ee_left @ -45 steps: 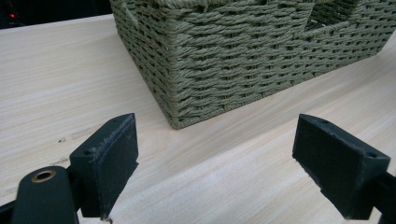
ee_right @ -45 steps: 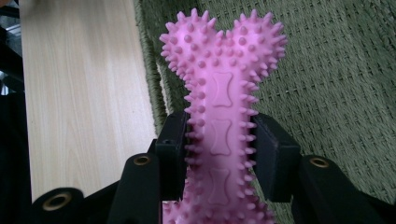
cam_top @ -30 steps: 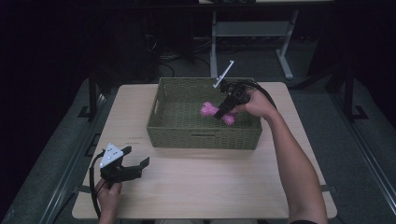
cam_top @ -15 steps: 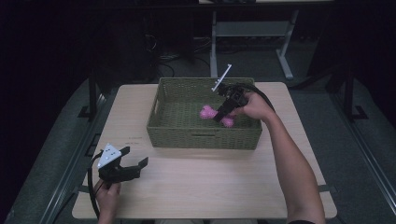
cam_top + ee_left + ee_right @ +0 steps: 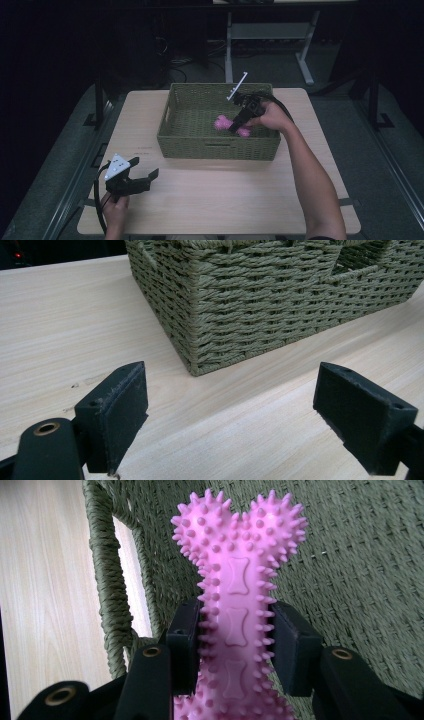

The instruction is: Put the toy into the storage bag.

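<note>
From the high view, a light wooden table [image 5: 220,200] sits in a dark room. A green woven basket [image 5: 172,131] stands toward the far side of the table, near twelve o'clock from its middle. The person's right arm reaches in from about five o'clock, and the right hand [image 5: 274,118] holds the right gripper [image 5: 234,126] over the inside of the basket, toward its right end. The gripper's fingers are clamped on a pink spiky bone-shaped toy [image 5: 224,122], which is within the basket's walls; whether it touches the floor of the basket cannot be told here. At about seven o'clock on the table, the left hand [image 5: 115,209] holds the left gripper [image 5: 146,168], well apart from the basket, its fingers spread with nothing between them.

In the left gripper view, the two black fingers [image 5: 116,416] stand wide apart at the bottom corners, released and empty, just above the bare table [image 5: 70,325]. A near corner of the basket [image 5: 240,300] fills the area toward twelve and one o'clock.

In the right gripper view, the black fingers [image 5: 184,650] are pressed against both sides of the narrow shaft of the toy [image 5: 236,580]. Its knobbed two-lobed end points to twelve o'clock, against the woven inside of the basket [image 5: 360,580]. A handle opening in the basket wall, at about ten o'clock, shows pale table [image 5: 45,570] beyond.
</note>
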{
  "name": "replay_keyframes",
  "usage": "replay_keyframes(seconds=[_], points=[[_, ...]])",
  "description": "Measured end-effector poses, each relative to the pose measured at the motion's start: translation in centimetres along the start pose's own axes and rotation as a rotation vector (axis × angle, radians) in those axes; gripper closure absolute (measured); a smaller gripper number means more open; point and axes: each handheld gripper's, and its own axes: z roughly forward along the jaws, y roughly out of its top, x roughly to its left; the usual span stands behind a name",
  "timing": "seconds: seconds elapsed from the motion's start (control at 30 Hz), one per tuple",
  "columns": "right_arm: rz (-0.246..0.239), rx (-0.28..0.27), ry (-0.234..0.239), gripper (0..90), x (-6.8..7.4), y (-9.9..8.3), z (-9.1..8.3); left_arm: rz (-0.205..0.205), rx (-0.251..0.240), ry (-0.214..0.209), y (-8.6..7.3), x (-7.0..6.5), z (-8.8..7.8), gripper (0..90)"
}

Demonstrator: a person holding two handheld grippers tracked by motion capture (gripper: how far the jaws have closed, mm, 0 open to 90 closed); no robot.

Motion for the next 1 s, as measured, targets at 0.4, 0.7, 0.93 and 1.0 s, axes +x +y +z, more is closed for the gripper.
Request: replay_keyframes(seconds=[0.4,0.7,0.93,1.0], points=[[0.003,0.023,0.006,57.4,-0.2,0.1,1.4,0.007,0.005,-0.005,0.0,-0.1,0.1,13.9],[0.007,0.028,0.0,57.4,-0.3,-0.1,1.7,0.005,0.004,-0.007,0.0,-0.2,0.1,13.9],[0.014,0.03,0.004,57.1,-0.3,-0.1,1.9,0.005,0.003,-0.006,0.0,-0.2,0.1,13.9],[0.012,0.027,0.001,57.1,-0.3,0.0,1.9,0.005,0.004,-0.005,0.1,-0.1,0.1,13.9]])
